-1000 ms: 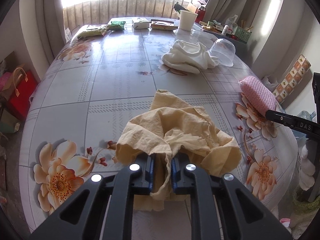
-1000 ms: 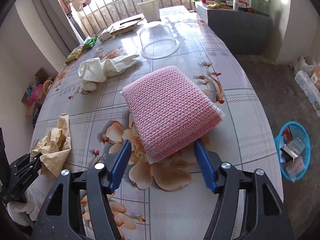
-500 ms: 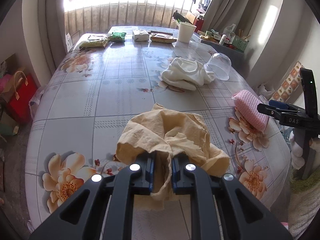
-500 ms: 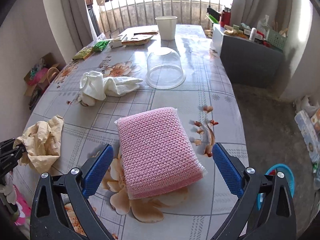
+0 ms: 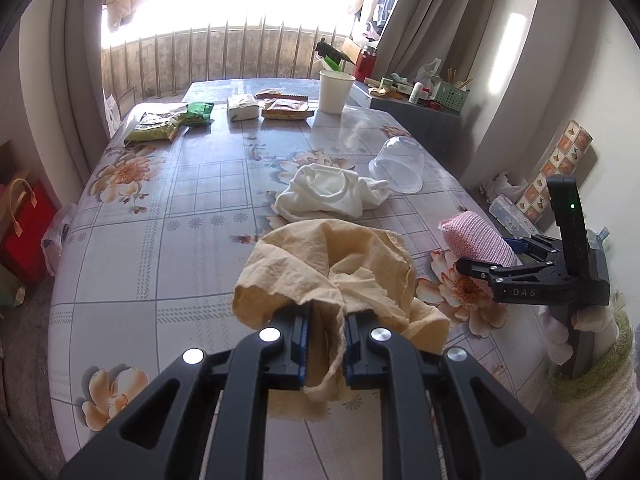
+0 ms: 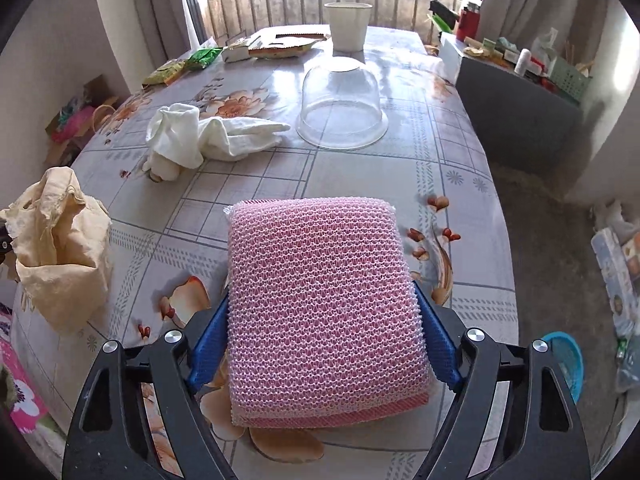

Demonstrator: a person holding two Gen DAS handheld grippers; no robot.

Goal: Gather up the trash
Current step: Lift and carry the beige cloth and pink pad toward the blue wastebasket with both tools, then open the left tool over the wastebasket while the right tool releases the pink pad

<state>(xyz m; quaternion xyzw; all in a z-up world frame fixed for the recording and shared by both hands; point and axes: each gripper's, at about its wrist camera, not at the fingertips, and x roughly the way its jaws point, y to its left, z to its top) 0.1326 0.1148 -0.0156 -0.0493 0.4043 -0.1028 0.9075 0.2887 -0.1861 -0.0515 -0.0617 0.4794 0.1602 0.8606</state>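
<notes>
Item 1: pink mesh sponge (image 6: 324,304), lying lengthwise between right gripper (image 6: 324,344) pads, jaws closing onto its sides. Left gripper (image 5: 325,344) pinching yellow cloth (image 5: 332,272).

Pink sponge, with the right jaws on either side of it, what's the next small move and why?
Probably finish closing the right gripper on the pink sponge. Its jaws have just been closing, and the blue pads sit at both sponge edges, though a firm squeeze isn't clear. The sponge looks to lie flat on the table. The left gripper already pinches the yellow cloth, so that hand is busy.
</notes>
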